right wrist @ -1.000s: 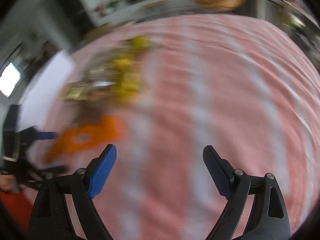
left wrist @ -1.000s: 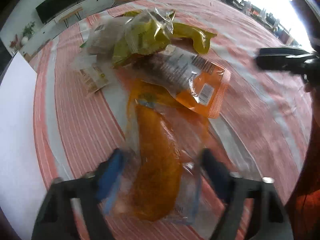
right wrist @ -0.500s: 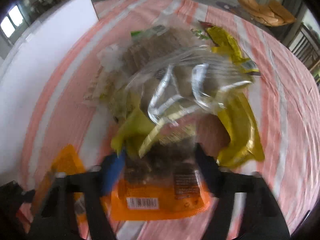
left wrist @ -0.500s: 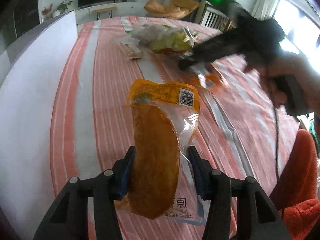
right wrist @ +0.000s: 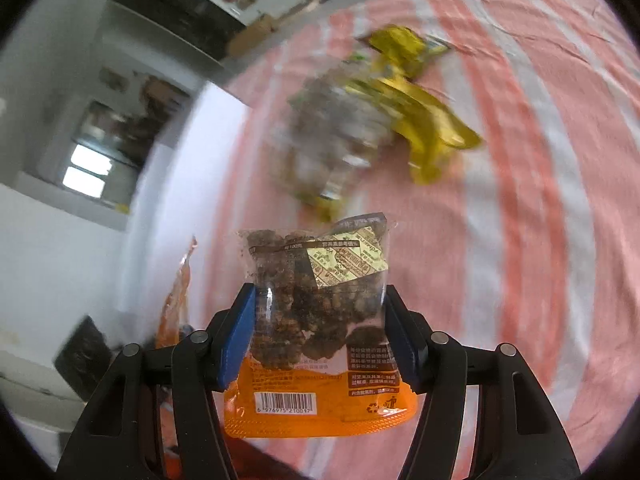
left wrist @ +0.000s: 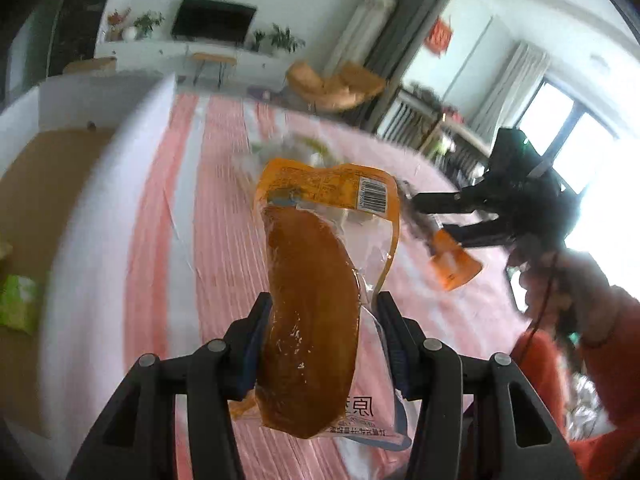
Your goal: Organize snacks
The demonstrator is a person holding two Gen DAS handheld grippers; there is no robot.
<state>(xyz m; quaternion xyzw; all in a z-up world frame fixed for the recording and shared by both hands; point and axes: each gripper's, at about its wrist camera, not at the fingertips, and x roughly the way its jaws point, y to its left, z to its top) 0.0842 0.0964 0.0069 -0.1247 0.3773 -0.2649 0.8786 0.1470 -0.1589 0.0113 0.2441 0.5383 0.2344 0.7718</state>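
Snacks in hand: 2. Item 1, orange pouch [left wrist: 320, 300], clamped in my left tongs [left wrist: 320, 344], held clear of the striped tabletop [left wrist: 224, 240], long axis pointing away along the fingers, barcode end farthest. Item 2, clear-and-orange nut bag [right wrist: 320, 312], clamped in my right tongs [right wrist: 316, 336], also held clear of the tabletop, barcode end nearest the camera. Remaining heap [right wrist: 360, 128] lies ahead of the right tongs, blurred. Cardboard box [left wrist: 36, 216] sits to the left of the left tongs, past a white edge; left hand is nearer it, so I judge item 1 goes first. Both tongs are held roughly level.
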